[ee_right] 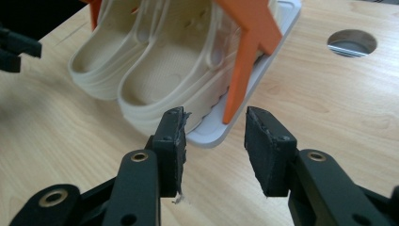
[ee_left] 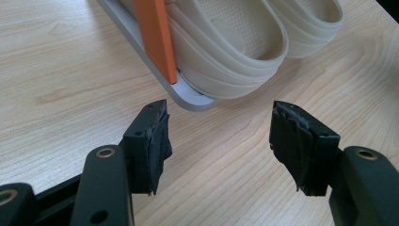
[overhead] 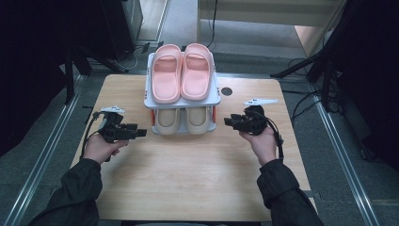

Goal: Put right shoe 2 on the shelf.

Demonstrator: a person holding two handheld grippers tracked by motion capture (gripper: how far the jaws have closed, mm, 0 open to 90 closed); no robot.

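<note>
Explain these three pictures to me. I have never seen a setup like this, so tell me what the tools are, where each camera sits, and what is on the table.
A person sits at a wooden table and holds a hand tool with two black jaws in each hand: the left gripper and the right gripper. The high view looks down from above. The other two views come from cameras that ride on each gripper, looking along its jaws. On the table stands a small two-level shoe rack with orange posts. Pink slippers lie on top, beige slippers below. Both grippers are open and hold nothing, each pointing at the lower level.
</note>
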